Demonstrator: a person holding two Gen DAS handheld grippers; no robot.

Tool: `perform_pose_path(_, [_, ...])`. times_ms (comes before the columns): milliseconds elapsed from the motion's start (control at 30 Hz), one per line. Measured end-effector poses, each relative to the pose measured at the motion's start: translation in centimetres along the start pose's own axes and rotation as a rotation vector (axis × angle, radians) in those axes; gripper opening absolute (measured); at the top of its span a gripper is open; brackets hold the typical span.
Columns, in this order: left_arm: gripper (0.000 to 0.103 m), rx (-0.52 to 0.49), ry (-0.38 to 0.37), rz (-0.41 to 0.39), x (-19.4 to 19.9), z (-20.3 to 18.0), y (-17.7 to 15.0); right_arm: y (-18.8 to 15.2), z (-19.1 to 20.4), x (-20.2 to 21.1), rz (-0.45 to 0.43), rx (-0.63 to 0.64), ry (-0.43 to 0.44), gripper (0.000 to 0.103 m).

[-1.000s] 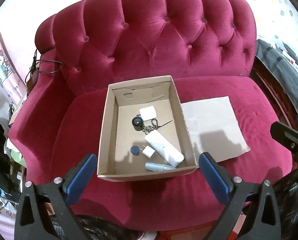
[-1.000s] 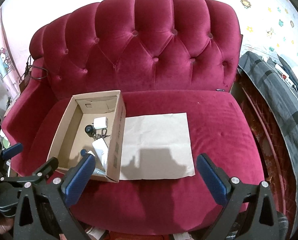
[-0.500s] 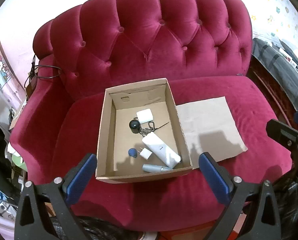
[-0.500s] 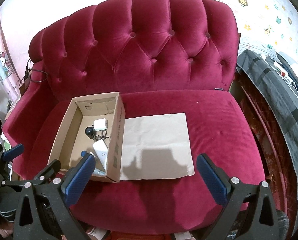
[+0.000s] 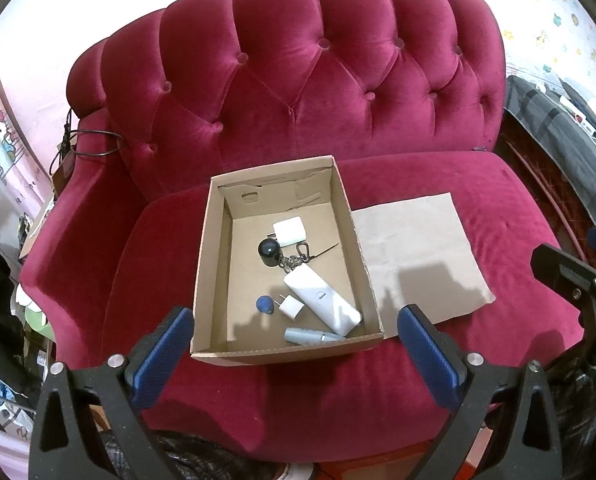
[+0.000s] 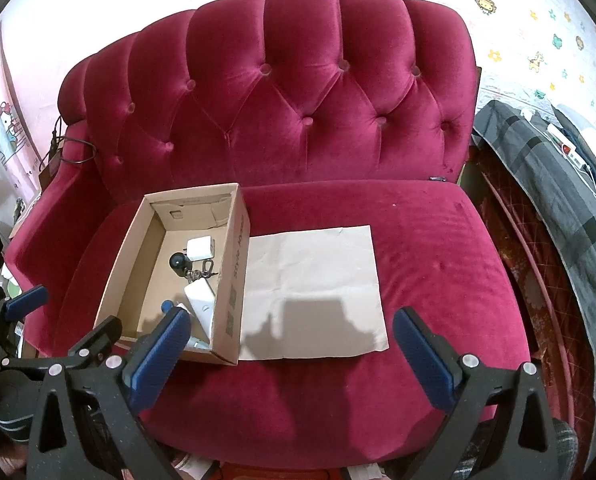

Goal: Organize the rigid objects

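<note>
Two claws spread wide, nothing held, low in frame before a crimson sofa.

Both the left gripper (image 5: 295, 344) and right gripper (image 6: 291, 344) hang empty, jaws far apart. Centre frame, the cardboard box (image 5: 213, 248) holds a square white charger (image 5: 289, 231), black round gadget (image 5: 269, 251), keychain (image 5: 295, 260), white power bank (image 5: 322, 298), small plug (image 5: 290, 307), blue tag (image 5: 264, 305) and grey pen-like tube (image 5: 308, 336). Right of it, the paper sheet (image 6: 314, 280) lies bare. Whether sorting out onto paper lies ahead, or packing is done, I can't judge.

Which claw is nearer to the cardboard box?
Left. The left claw is open right in front of the box; the right claw, also open, faces the paper beside it.
</note>
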State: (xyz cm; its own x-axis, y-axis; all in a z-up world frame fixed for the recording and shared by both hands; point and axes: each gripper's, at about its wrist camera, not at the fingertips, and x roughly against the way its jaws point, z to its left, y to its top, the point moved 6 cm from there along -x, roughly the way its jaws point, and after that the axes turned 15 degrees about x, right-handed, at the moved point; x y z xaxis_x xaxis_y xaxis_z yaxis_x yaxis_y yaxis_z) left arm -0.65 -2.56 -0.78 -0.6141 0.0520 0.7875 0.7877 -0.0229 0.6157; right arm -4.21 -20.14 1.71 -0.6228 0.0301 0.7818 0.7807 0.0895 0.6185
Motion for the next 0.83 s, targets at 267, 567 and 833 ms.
perform_pose_path(267, [0.103,-0.005,-0.005,0.004,0.1,-0.1,0.0,0.0,-0.1,0.0,-0.001,-0.002,0.000,0.103])
perform_pose_path(567, [0.103,-0.013,-0.005,0.013,-0.3,-0.5,0.1,0.0,-0.3,-0.2,-0.004,0.000,0.001,0.103])
perform_pose_path(833, [0.103,-0.013,-0.003,0.012,-0.7,-1.0,0.0,-0.3,-1.0,-1.4,0.008,-0.009,0.008,0.103])
